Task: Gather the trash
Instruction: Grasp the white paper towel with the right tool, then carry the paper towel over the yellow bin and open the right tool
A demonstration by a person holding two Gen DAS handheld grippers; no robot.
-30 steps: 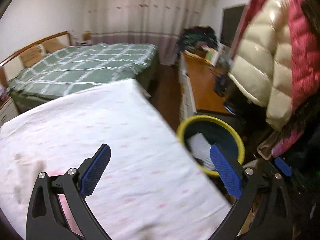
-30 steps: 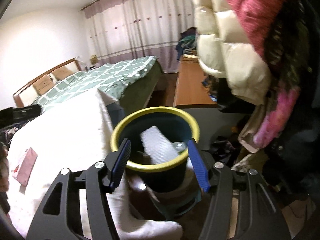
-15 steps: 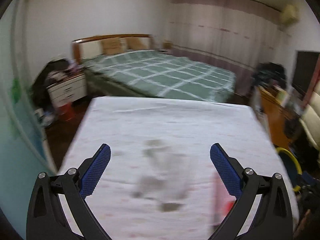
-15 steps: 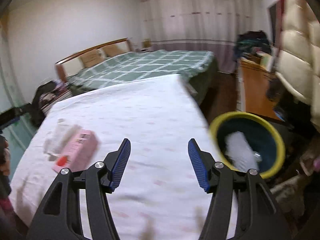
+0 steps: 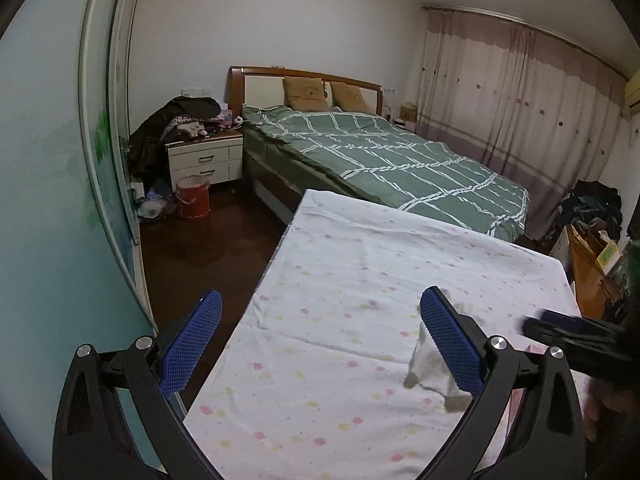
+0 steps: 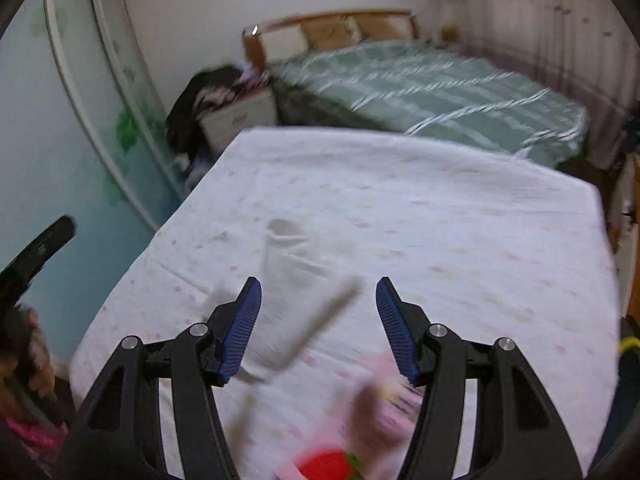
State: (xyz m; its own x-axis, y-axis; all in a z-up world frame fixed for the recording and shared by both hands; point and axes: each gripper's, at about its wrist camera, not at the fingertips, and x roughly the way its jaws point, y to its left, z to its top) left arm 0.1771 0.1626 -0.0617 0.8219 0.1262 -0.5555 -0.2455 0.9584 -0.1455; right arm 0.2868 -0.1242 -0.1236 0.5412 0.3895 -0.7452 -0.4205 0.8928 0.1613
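Observation:
A crumpled white tissue [image 6: 292, 280] lies on the white dotted tablecloth [image 6: 440, 208], just ahead of my right gripper [image 6: 318, 322], which is open and empty above it. A pink packet [image 6: 360, 432] with a red spot lies blurred under that gripper's near end. In the left wrist view the tissue [image 5: 426, 372] sits beside the right finger of my left gripper [image 5: 320, 340], which is open and empty over the table's left edge. The right gripper [image 5: 576, 330] shows at that view's right edge.
A bed with a green checked cover [image 5: 384, 160] stands beyond the table. A white nightstand [image 5: 204, 160] piled with clothes and a red bucket [image 5: 193, 196] are at the left. A glass wardrobe door [image 5: 60, 200] runs along the left. Dark floor [image 5: 200, 256] lies between.
Both grippers have swung left, away from the yellow-rimmed bin, to face the table. The right gripper now hovers over the tissue and the pink packet. Both stayed open.

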